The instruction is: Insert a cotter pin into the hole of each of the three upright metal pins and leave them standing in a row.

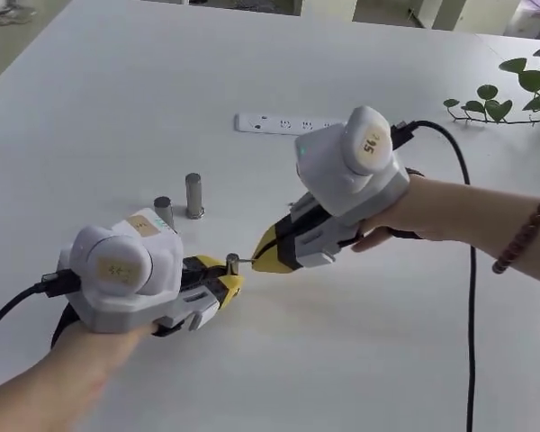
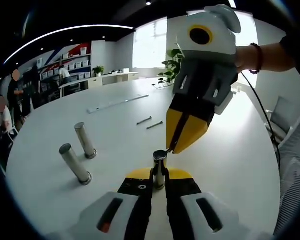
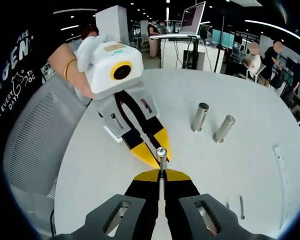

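Pinching the first metal pin (image 1: 232,263) around its lower half, the left gripper (image 1: 229,281) sits near and to the left on the white table (image 1: 360,360). Its yellow-tipped jaws are pressed against the pin's sides and the pin stands upright between them. In the left gripper view the pin's round top rises clear above the jaw tips. The right gripper (image 1: 255,260) reaches in from the far right and points down and to the left. Its jaws are squeezed together on a thin cotter pin (image 1: 244,261), whose free end meets the first metal pin just under its top. The pictures are too small to tell whether that end is inside the hole. In the right gripper view the cotter pin shows as a fine sliver running from the closed jaws to the pin. Farther away and to the left, a second metal pin (image 1: 194,196) and a third metal pin (image 1: 164,211) stand upright, close together, apart from both grippers. A loose cotter pin (image 2: 144,120) lies flat on the table beyond them, with another loose cotter pin (image 2: 154,125) just beside it. A white power strip (image 1: 279,123) lies farther off, and a leafy plant (image 1: 513,94) trails over the far right edge.
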`<action>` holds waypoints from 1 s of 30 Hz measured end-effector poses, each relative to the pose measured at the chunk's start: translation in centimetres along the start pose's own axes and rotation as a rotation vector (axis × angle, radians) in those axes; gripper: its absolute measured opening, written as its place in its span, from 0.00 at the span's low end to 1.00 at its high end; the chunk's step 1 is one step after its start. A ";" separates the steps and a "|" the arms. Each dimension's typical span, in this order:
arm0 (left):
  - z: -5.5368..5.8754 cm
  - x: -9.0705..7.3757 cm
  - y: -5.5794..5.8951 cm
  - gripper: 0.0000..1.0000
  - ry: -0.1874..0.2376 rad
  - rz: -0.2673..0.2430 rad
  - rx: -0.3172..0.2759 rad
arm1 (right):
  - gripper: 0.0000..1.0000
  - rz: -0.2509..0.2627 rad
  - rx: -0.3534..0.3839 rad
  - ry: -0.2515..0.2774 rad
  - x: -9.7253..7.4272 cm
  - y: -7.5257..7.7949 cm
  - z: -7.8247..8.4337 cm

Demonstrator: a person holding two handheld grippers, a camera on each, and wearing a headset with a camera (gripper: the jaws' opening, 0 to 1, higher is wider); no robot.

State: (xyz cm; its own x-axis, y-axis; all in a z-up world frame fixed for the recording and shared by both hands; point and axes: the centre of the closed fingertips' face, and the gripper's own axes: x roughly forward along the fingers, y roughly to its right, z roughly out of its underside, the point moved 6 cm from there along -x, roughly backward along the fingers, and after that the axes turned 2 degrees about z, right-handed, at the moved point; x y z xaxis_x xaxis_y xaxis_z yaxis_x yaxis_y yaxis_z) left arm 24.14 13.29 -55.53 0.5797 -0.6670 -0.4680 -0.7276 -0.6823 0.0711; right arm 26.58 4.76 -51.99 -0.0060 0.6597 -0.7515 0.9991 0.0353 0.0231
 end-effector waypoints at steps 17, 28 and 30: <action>0.1 0.1 0.1 0.07 0.006 -0.019 -0.016 | 0.09 0.007 0.044 0.044 0.8 0.1 -0.3; 0.1 0.1 0.1 0.07 0.008 -0.023 -0.026 | 0.03 0.033 0.089 0.063 -0.3 -0.1 0.1; 0.1 0.1 0.1 0.07 0.008 -0.024 -0.026 | 0.00 0.042 0.082 0.063 -0.3 -0.1 0.2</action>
State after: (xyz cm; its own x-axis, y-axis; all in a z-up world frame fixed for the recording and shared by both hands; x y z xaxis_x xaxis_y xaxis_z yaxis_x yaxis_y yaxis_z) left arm 24.08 13.15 -55.69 0.5997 -0.6527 -0.4630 -0.7037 -0.7056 0.0833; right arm 26.54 4.42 -51.90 0.0356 0.7051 -0.7082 0.9986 -0.0531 -0.0027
